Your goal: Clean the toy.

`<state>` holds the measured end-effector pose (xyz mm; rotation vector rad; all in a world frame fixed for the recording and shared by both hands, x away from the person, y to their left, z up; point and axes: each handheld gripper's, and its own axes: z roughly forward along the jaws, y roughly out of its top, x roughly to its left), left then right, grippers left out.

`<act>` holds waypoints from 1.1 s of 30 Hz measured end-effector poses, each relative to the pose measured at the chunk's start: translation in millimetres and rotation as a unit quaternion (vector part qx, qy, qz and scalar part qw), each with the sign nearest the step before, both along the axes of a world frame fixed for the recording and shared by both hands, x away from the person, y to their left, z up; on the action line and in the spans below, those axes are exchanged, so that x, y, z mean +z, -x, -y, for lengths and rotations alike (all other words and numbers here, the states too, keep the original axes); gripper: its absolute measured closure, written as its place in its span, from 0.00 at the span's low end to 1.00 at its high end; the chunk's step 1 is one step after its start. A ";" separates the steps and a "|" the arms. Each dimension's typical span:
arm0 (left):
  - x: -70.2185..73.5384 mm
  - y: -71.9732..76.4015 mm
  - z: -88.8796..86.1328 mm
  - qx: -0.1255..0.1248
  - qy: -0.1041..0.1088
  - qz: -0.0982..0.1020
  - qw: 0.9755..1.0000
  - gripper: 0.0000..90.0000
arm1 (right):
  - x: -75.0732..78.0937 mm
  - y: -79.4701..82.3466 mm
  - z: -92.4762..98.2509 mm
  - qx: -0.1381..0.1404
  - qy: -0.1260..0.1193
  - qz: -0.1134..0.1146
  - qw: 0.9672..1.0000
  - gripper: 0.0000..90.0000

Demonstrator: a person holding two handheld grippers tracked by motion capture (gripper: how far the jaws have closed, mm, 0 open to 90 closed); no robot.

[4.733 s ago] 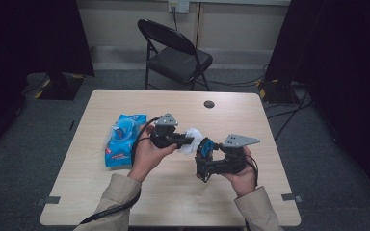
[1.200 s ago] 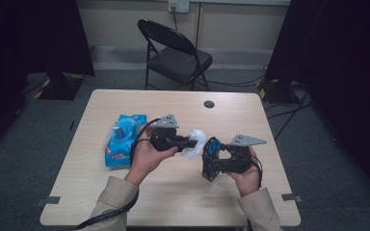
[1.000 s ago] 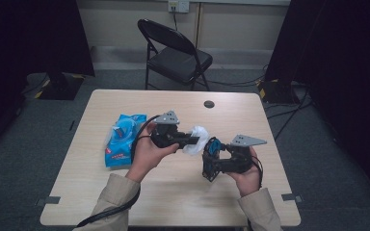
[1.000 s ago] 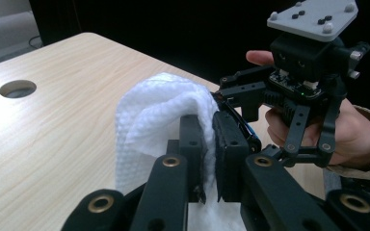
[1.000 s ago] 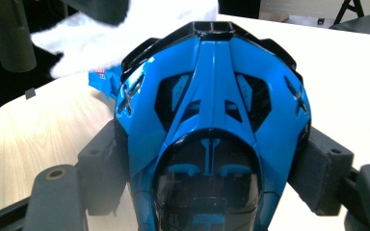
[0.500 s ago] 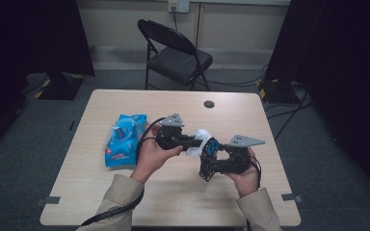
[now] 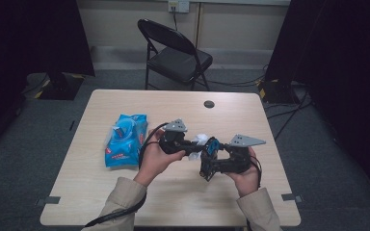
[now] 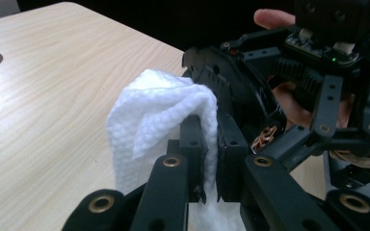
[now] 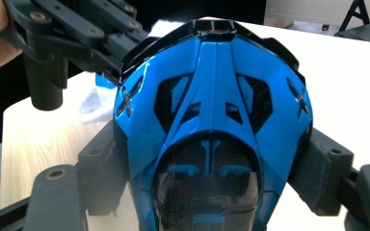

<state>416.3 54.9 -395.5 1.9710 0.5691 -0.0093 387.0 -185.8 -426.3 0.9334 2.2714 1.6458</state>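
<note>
Compared with the earlier high view, the left hand is sitting a little lower and closer to the right hand, bringing the wipe against the toy. On the left of the tabletop (image 7: 125, 202), a blue wipes packet (image 7: 124, 139) is lying flat, well apart from the hands. Moving right, the left tongs (image 8: 211, 159) are pinching a folded white wipe (image 8: 159, 115) tightly between narrow jaws, and the wipe is pressing toward a glossy blue and black toy car (image 9: 212, 120). The right tongs (image 9: 212, 159) are clamping that car by its sides, above the middle of the tabletop.

To clean well, the person is probably needing short strokes along the shell while the right grip is holding steady (the slick plastic could slip).

A pale wood-grain top with a small dark round fitting (image 7: 209, 104) is carrying everything. Beyond it, a black folding chair (image 7: 173, 53) is standing on grey carpet, with dark curtains at both sides.
</note>
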 end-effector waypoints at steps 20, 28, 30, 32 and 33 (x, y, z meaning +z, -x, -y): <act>-26.8 5.2 0.8 -0.002 -0.014 -0.015 1.000 0.93 | -0.4 -0.6 -0.1 -0.004 -0.004 -0.003 1.000 0.28; -41.4 6.9 1.7 -0.001 -0.024 -0.021 0.999 0.93 | -0.4 -0.3 -1.0 -0.002 -0.005 -0.003 1.000 0.28; -44.0 7.4 2.4 0.000 -0.025 -0.022 0.999 0.93 | -0.3 -0.3 -0.8 -0.002 -0.006 -0.002 1.000 0.28; -46.0 7.3 2.9 -0.001 -0.028 -0.023 0.999 0.93 | 0.0 -0.3 -0.6 0.000 -0.007 -0.004 1.000 0.28; -47.1 7.6 3.3 0.000 -0.029 -0.023 0.999 0.93 | 0.2 -0.1 -0.6 -0.002 -0.007 -0.003 1.000 0.28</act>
